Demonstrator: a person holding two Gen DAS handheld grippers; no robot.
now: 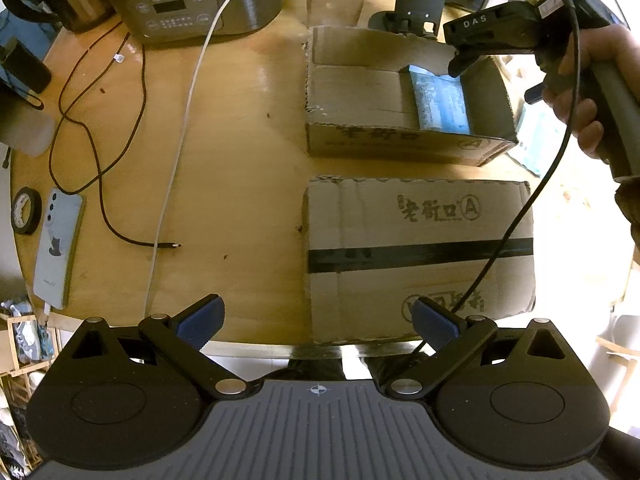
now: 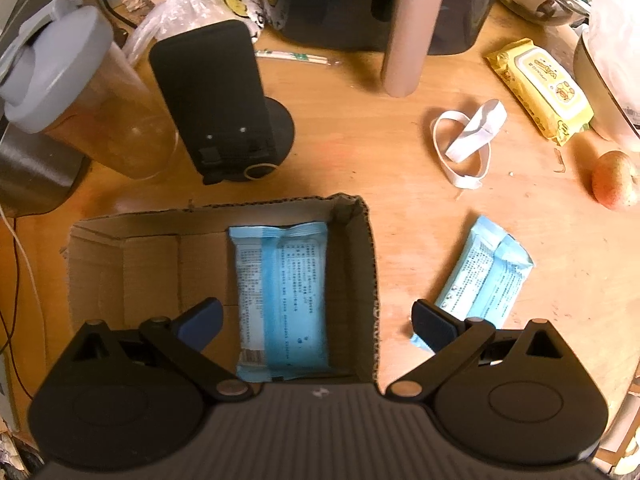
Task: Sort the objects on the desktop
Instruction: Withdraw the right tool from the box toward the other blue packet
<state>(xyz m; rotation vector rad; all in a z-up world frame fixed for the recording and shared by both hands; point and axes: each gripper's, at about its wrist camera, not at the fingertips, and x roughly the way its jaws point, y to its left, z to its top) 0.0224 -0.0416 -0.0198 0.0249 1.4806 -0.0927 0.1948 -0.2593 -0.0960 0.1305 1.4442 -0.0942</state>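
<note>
Right claw [image 2: 316, 322] spread wide and empty above open box [image 2: 120, 224], blue packet [image 2: 284, 288] already inside at frame centre. Second packet [image 2: 484, 280] waiting lower right on surface [image 2: 360, 152], likely next. Left claw [image 1: 316, 322] likewise apart, idle.

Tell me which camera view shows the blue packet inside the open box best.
The right wrist view: it looks straight down into the open box, so the blue packet shows nearly whole, print and all. The left wrist view catches only part of the packet, far off, behind the box wall and below the right gripper.
</note>
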